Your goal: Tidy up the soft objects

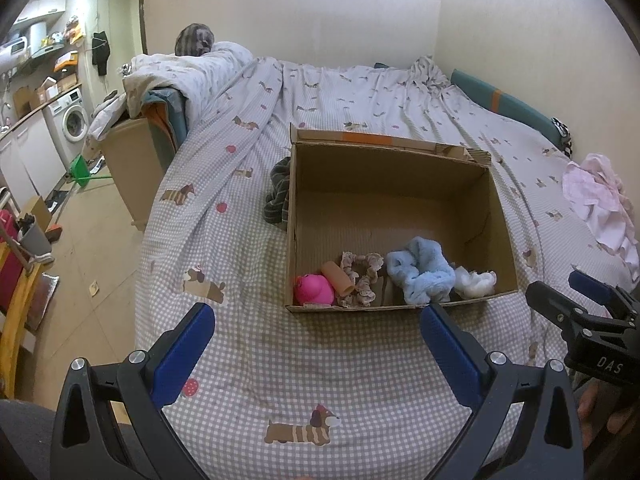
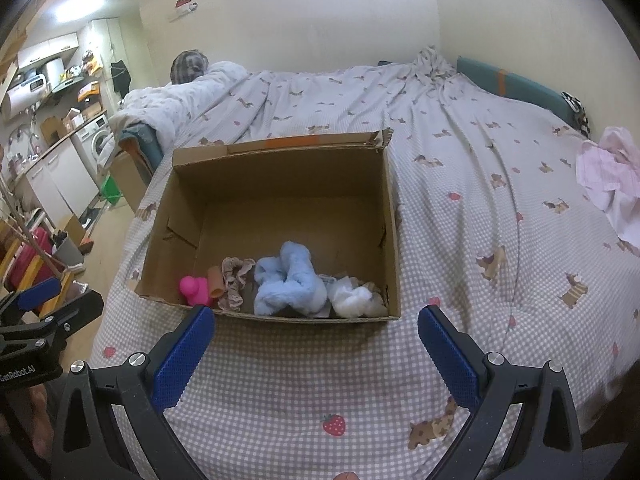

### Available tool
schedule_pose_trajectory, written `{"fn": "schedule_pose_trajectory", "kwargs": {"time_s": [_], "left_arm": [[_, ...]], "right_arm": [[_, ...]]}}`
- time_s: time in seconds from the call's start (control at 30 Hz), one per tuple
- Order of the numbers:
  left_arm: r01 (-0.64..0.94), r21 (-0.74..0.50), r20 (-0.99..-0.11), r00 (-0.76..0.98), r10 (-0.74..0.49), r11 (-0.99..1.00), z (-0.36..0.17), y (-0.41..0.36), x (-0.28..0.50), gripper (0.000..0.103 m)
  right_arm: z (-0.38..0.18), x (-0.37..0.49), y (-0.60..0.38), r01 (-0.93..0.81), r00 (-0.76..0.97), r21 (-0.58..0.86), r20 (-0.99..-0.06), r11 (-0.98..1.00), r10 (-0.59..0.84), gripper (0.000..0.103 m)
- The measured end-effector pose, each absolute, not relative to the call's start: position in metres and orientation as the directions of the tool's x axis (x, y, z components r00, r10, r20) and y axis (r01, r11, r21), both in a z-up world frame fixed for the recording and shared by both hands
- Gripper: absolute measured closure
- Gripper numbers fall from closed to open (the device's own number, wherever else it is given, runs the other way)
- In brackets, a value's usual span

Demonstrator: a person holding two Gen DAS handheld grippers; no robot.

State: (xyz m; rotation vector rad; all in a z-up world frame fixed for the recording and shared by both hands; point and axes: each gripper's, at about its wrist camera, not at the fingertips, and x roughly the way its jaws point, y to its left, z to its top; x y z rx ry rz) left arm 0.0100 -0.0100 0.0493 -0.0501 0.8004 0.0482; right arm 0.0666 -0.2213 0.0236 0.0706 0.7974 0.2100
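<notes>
Bed: a wide bed (image 1: 248,360) is covered by a grey-checked sheet printed with dachshunds and strawberries.
Near centre: an open brown cardboard box (image 1: 400,152) is set on the sheet.
Left of box: a dark striped cloth bundle (image 1: 278,192) is seen touching its wall.
Far left: a bunched white duvet (image 1: 192,76) is heaped.
Right edge: crumpled pale pink fabric (image 1: 600,200) is laid.

Each black tool (image 1: 318,322) carries blue textured pads (image 2: 182,356) and silver screws.
</notes>
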Motion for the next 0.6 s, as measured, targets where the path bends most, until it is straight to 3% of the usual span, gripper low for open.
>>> {"fn": "schedule_pose_trajectory", "kwargs": {"time_s": [0.6], "left_arm": [[-0.074,-0.036,-0.715,0.698,0.026,0.997,0.0462,-0.0118,0.0108,0.001]], "right_arm": [[0.0240,0.0693,-0.2192,-0.183,0.674,0.154,-0.699,0.971,0.238,0.000]]}}
